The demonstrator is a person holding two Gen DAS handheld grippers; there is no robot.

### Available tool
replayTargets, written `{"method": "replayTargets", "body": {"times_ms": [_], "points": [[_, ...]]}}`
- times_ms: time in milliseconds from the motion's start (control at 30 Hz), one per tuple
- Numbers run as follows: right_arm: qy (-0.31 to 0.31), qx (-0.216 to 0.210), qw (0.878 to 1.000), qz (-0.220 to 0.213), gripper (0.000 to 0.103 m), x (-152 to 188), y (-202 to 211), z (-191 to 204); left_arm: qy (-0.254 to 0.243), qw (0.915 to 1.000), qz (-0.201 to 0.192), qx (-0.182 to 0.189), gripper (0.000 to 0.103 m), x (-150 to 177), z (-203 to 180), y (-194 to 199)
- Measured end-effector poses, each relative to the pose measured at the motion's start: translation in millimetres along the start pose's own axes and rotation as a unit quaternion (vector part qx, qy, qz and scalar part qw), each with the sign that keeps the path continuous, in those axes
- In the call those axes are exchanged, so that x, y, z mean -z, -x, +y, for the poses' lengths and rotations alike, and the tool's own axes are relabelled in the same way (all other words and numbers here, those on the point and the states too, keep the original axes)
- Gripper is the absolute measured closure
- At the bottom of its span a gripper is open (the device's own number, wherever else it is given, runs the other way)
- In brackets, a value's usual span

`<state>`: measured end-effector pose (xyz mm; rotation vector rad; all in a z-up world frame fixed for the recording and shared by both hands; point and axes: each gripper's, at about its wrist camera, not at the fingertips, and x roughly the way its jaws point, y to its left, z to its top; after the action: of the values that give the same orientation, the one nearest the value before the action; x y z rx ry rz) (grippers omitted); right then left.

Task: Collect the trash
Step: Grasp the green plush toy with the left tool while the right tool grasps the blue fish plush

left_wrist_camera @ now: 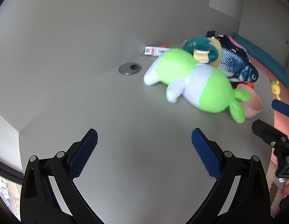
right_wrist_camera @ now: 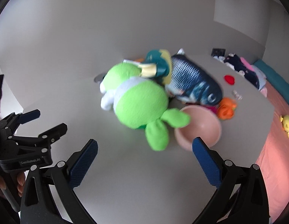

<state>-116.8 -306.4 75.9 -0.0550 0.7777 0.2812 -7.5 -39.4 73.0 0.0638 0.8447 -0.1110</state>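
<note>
Left gripper point(left_wrist_camera: 144, 140) & right gripper point(right_wrist_camera: 144, 149) both spread wide, nothing held, above grey table point(left_wrist_camera: 125, 121). Ahead: green plush point(right_wrist_camera: 137, 104), pink bowl point(right_wrist_camera: 198, 130) touching it on right. Far right: orange crumpled scrap point(right_wrist_camera: 226, 108) beside fish plush point(right_wrist_camera: 193, 82); red scrap point(right_wrist_camera: 229, 79) farther.

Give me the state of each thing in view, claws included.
Left claw: open, empty, above the table.
Right claw: open, empty.
Green plush: lying on its side.
Fish plush: lying flat behind it.
Pink bowl: upright, looks empty.
Orange crumpled piece: loose beside the bowl.
</note>
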Motion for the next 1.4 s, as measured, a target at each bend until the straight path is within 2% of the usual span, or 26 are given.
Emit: {"method": "replayTargets", "body": {"times_ms": [267, 533, 600, 800, 867, 967, 1033, 1067, 1100, 1167, 1233, 1267, 1400], "points": [[0.003, 0.021, 0.999, -0.024, 0.002, -46, 7, -36, -0.039, 0.9991, 0.002, 0.017, 0.006, -33, -47, -17], [0.013, 0.024, 1.0, -0.007, 0.002, -79, -37, -61, -0.052, 0.9978, 0.022, 0.037, 0.006, -55, -85, -54], [0.019, 0.024, 1.0, 0.002, 0.008, -87, -53, -63, -0.054, 0.9974, 0.025, 0.04, 0.006, -59, -92, -60], [0.02, 0.018, 0.999, 0.044, 0.038, -99, -95, -71, -0.053, 0.997, 0.039, 0.041, 0.006, -68, -105, -80], [0.032, 0.04, 0.997, 0.055, 0.061, -97, -108, -72, -0.046, 0.9969, 0.049, 0.042, 0.006, -73, -107, -89], [0.009, 0.018, 0.998, 0.062, 0.073, -94, -113, -81, -0.027, 0.996, 0.062, 0.059, 0.006, -78, -107, -101], [-0.003, 0.006, 0.998, 0.056, 0.077, -94, -108, -86, -0.015, 0.9961, 0.059, 0.063, 0.006, -79, -108, -105], [-0.012, -0.005, 0.999, 0.052, 0.078, -95, -105, -89, -0.008, 0.9963, 0.057, 0.064, 0.008, -79, -107, -106], [-0.019, -0.012, 0.999, 0.047, 0.079, -97, -103, -93, -0.001, 0.9964, 0.054, 0.066, 0.014, -78, -105, -107], [-0.025, -0.014, 0.999, 0.031, 0.08, -99, -94, -96, 0.016, 0.9962, 0.044, 0.073, 0.048, -75, -100, -104], [-0.03, -0.014, 0.999, 0.013, 0.08, -102, -84, -98, 0.023, 0.9966, 0.026, 0.075, 0.06, -73, -95, -97], [-0.033, -0.015, 0.999, 0.003, 0.08, -103, -78, -99, 0.027, 0.9967, 0.014, 0.076, 0.065, -72, -92, -92], [-0.038, -0.01, 0.999, -0.031, 0.081, -110, -54, -100, 0.037, 0.9951, -0.03, 0.087, 0.068, -72, -79, -58]]}}
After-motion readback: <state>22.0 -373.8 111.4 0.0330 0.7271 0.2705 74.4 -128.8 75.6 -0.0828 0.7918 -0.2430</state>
